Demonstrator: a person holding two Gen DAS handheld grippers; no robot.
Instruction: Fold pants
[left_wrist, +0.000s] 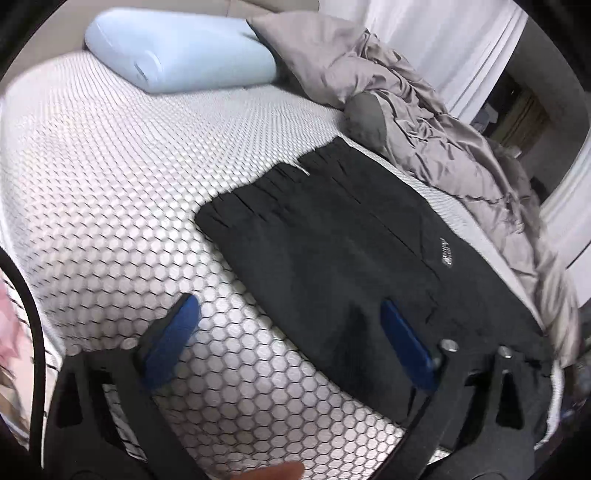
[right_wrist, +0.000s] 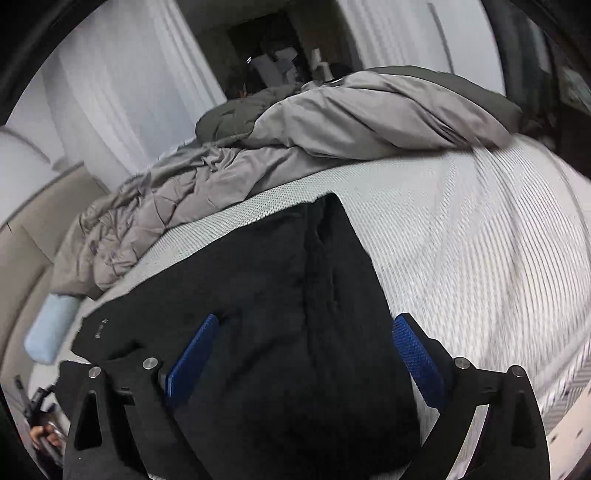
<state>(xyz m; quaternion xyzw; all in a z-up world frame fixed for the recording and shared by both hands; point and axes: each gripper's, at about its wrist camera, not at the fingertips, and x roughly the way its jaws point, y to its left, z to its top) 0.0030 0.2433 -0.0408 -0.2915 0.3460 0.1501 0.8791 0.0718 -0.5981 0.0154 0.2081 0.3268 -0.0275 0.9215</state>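
Observation:
Black pants (left_wrist: 332, 240) lie folded flat on the white honeycomb mattress (left_wrist: 110, 184), with a small white logo near their right edge. My left gripper (left_wrist: 288, 304) hangs open over the near left edge of the pants; its right blue pad (left_wrist: 402, 339) is over the fabric and its left pad (left_wrist: 177, 332) over bare mattress. In the right wrist view the pants (right_wrist: 277, 277) fill the lower middle. My right gripper (right_wrist: 306, 319) stands open just above them, gripping nothing. Its left pad (right_wrist: 192, 354) is over the cloth and its right pad (right_wrist: 417, 354) at the cloth's right edge.
A light blue pillow (left_wrist: 177, 51) lies at the head of the bed. A crumpled grey duvet (left_wrist: 424, 122) runs along the far side behind the pants, also seen as the grey duvet (right_wrist: 332, 122). White curtains (right_wrist: 110, 85) hang beyond. A fingertip (left_wrist: 273, 472) shows at the bottom edge.

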